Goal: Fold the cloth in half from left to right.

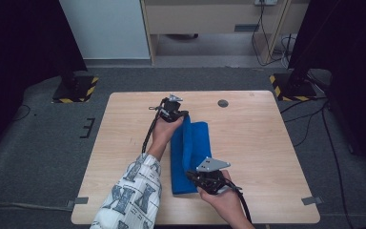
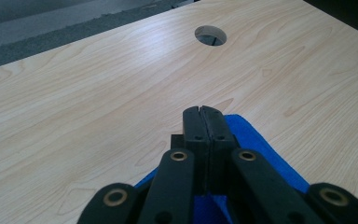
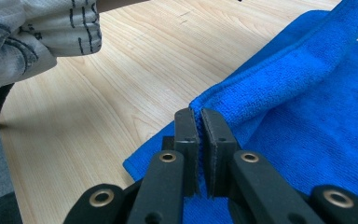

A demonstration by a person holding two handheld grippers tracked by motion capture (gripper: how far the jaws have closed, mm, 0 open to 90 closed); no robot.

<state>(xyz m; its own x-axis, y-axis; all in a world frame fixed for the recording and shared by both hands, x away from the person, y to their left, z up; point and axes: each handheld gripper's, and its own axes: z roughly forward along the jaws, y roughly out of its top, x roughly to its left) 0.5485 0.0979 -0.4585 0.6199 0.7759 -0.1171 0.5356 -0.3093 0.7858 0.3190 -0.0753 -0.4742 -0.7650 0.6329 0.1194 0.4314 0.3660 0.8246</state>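
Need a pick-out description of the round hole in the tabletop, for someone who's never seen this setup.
Start at the light wooden table in the high view and go to its far edge, right of centre. The hole is a small dark circle cut into the bare wood, beyond the blue towel and off to the right of the left gripper. It is the only round mark on the tabletop.
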